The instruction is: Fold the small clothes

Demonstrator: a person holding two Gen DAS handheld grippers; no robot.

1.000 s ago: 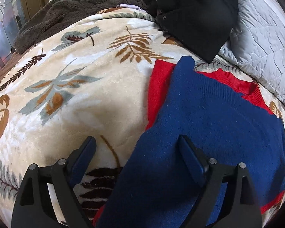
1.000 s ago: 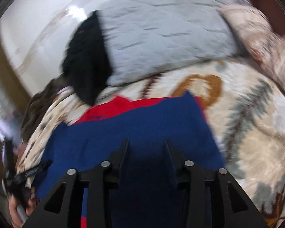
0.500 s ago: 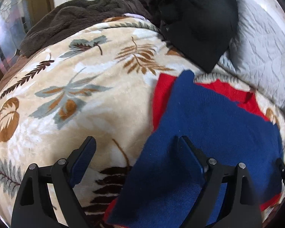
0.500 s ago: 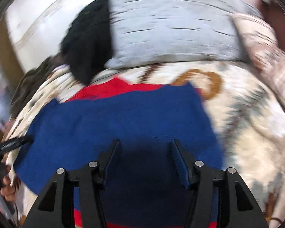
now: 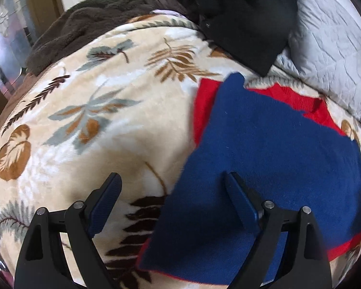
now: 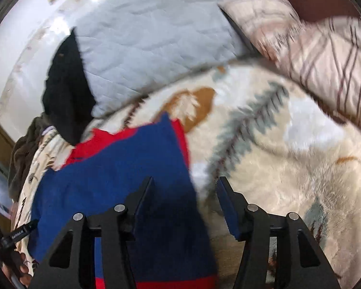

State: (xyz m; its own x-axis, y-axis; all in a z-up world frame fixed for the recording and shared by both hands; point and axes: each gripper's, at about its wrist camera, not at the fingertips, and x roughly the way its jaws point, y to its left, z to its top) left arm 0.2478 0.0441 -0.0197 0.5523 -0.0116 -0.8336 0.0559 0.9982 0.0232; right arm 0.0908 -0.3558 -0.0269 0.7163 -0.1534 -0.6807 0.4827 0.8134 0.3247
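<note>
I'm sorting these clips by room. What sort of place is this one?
Most likely a bedroom: the sweater lies on a bed's leaf-patterned blanket, with a grey quilted pillow and a heap of dark clothes at its head.

We see a blue garment (image 5: 272, 149) with red trim on a cream blanket (image 5: 122, 125) patterned with brown and grey leaves; black clothing (image 5: 248, 16), grey quilted pillow (image 6: 156, 36).

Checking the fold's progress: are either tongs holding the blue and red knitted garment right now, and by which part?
Nothing is held. The left tongs and the right tongs both stand open above the blue and red knitted garment, pads clear of it.
</note>
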